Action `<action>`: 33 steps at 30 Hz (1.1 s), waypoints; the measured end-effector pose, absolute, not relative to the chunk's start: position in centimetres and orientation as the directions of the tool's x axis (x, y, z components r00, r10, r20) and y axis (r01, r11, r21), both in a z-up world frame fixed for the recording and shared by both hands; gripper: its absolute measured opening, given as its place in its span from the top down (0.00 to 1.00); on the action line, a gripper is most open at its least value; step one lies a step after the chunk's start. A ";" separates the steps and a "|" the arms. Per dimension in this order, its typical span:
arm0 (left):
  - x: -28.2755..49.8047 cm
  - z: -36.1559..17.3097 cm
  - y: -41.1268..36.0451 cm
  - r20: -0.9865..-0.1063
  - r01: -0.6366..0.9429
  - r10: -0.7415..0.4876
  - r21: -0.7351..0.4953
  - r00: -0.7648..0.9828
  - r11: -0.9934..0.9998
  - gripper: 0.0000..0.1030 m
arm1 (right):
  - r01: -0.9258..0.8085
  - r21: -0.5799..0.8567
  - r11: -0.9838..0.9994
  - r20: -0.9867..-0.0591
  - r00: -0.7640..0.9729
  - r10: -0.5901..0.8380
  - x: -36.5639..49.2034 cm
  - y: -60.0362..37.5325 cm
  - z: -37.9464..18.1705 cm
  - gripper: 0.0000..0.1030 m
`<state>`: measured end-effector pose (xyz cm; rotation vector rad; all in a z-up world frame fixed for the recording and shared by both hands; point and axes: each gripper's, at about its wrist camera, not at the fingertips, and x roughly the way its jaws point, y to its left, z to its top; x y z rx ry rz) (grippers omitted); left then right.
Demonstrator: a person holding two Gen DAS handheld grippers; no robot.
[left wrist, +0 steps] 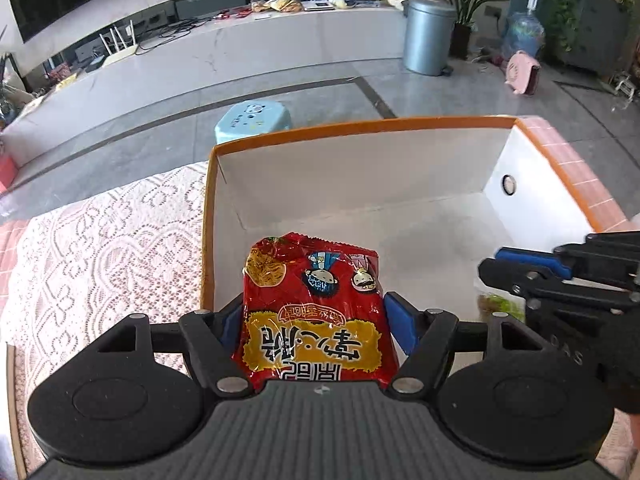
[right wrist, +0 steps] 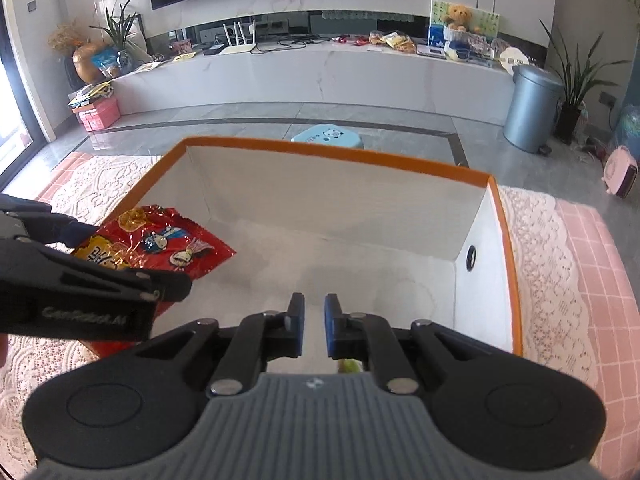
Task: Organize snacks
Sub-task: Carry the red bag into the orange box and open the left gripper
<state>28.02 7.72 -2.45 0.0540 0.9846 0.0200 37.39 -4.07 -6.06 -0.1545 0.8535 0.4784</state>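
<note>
Two grippers hang over the white-lined, orange-rimmed box on the lace tablecloth. The left gripper clamps a red snack packet by its sides; the packet's near end is hidden behind the gripper body. The right gripper stands with its jaws narrowly apart, nothing between them. A greenish item below it is mostly hidden and hard to identify.

Left wrist camera sat close above the box near its left wall, facing forward and down. Right wrist camera looked from the near rim, more central. Both shared the box interior, stool, bin and each other's gripper.
</note>
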 end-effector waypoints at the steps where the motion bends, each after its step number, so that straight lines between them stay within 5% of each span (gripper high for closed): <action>1: 28.1 -2.6 7.5 -0.833 0.009 0.055 0.071 0.550 0.997 0.19 | -0.466 0.058 0.883 -0.756 0.558 0.344 37.4 -4.1 -6.2 0.93; 12: 28.0 -2.7 6.3 -0.816 -0.008 0.117 0.137 0.567 0.991 0.12 | -0.474 0.037 0.880 -0.772 0.545 0.327 36.3 -4.1 -6.2 0.91; 20: 26.7 -1.0 6.6 -0.780 -0.051 0.111 0.101 0.616 0.994 0.11 | -0.469 0.048 0.882 -0.767 0.548 0.333 35.7 -4.4 -5.5 0.79; 33: 21.2 3.5 6.0 -0.724 -0.040 0.048 0.028 0.688 0.999 0.11 | -0.411 0.097 0.906 -0.747 0.571 0.340 32.1 -7.2 -2.1 0.32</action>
